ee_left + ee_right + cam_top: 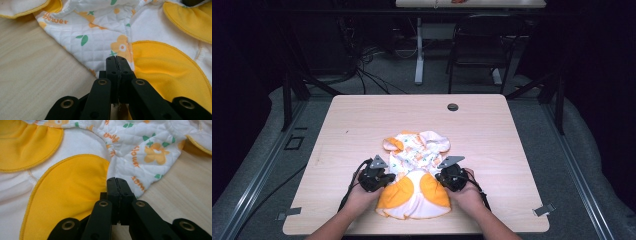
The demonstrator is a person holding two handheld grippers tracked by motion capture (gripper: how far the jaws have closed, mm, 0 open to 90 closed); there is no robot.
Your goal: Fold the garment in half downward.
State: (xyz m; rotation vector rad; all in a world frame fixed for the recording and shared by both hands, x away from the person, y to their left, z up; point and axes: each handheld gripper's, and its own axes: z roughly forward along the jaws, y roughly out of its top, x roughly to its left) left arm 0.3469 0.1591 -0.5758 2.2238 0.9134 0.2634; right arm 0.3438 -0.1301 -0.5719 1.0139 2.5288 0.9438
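A small quilted white garment (pixel 414 170) with orange flowers, green leaves and yellow rounded panels lies crumpled near the table's front edge. My left gripper (pixel 391 177) is at its left side and my right gripper (pixel 438 176) at its right, each held in a hand and pointing inward. In the left gripper view the shut jaws (pixel 117 59) touch the garment (pixel 100 27) where quilted cloth meets a yellow panel. The right gripper view shows the same on the other side: shut jaws (pixel 116 180) at the edge of the garment (pixel 62 182). I see no cloth between either pair of jaws.
The light wooden table (pixel 362 120) has a dark cable grommet (pixel 453 106) near its far edge and small metal clips (pixel 544 210) at the front corners. Beyond it stand a black chair (pixel 482 45), a white desk leg (pixel 418 50) and loose floor cables.
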